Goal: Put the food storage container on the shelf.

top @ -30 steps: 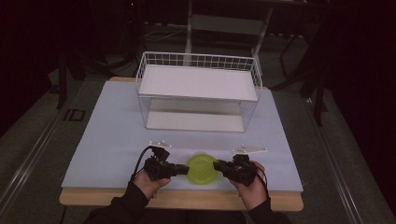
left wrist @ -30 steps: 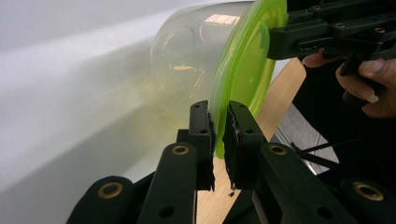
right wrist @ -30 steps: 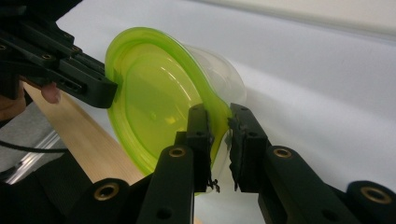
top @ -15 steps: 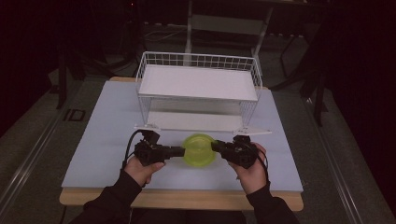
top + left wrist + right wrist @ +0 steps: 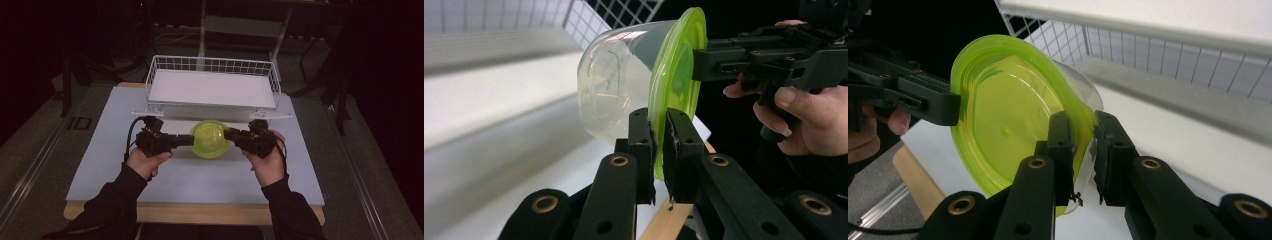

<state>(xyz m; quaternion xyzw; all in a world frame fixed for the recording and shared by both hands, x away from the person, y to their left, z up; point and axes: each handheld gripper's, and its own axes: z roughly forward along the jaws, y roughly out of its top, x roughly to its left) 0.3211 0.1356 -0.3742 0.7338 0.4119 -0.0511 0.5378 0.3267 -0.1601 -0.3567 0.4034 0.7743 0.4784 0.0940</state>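
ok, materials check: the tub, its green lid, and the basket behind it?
Tub: looks like clear, slightly frosted plastic; the white surface behind shows through it, with soft glare.
Green lid: translucent lime plastic, glossy, probably flexible; light passes through its thin rim.
Basket: seems to be white-coated metal wire in an open grid, with a flat white sheet inside it, material unclear.
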